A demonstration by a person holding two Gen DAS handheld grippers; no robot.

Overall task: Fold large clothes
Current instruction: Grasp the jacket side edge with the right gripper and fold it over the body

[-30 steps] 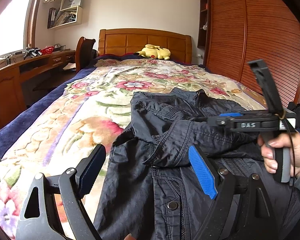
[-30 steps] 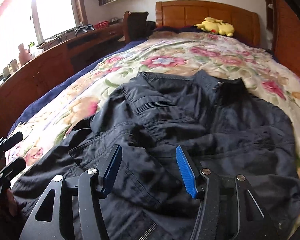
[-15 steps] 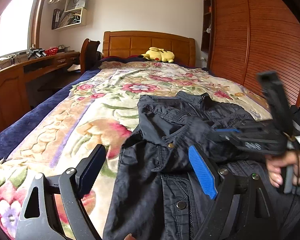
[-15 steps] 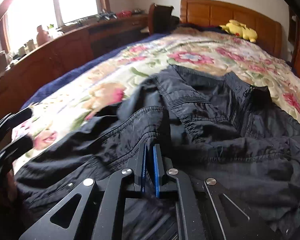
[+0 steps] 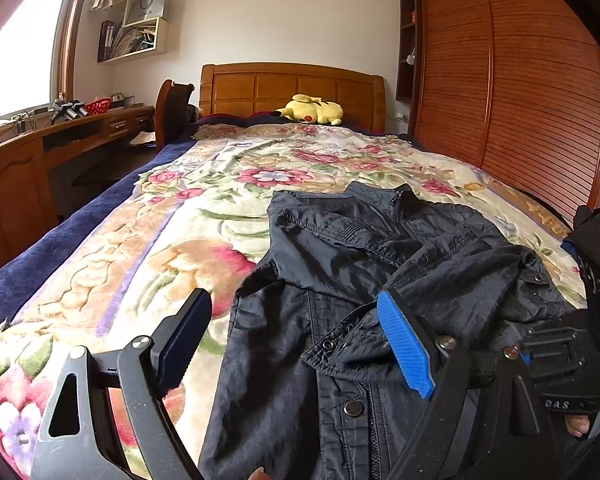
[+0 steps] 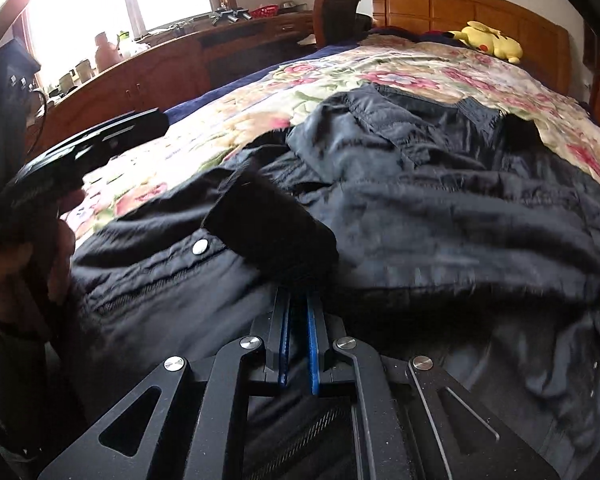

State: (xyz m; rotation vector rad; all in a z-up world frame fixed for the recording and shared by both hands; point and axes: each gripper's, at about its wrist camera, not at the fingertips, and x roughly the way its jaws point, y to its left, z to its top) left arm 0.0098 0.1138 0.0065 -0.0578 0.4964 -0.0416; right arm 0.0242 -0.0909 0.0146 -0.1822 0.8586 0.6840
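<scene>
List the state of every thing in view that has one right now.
Dark jacket: spread on the bed, front open, unzipped, partly rumpled.
Sleeve cuff: pinched, lifted off the jacket body.
Right tool: shut on the sleeve cuff.
Left tool: open, holding nothing.
Yellow plush toy: lying by the headboard.

A: How does the left claw [image 5: 296, 344] stand?

B: Wide apart, tilted somewhat downward. Its dark finger [image 5: 182, 340] and its blue-padded finger [image 5: 406, 346] have nothing pinched between them. In the right wrist view, the left hand [image 6: 24, 264] wraps the claw's black handle at the left edge.

A: And the right claw [image 6: 298, 320]?

B: Pressed together, pitched steeply down, with the two blue pads almost meeting. A dark fold of the jacket [image 6: 420, 200] covers its tips, and the cloth appears pinched there. In the left wrist view its body sits at the right edge, with fingertips [image 5: 576, 426] of the right hand showing below it.
</scene>
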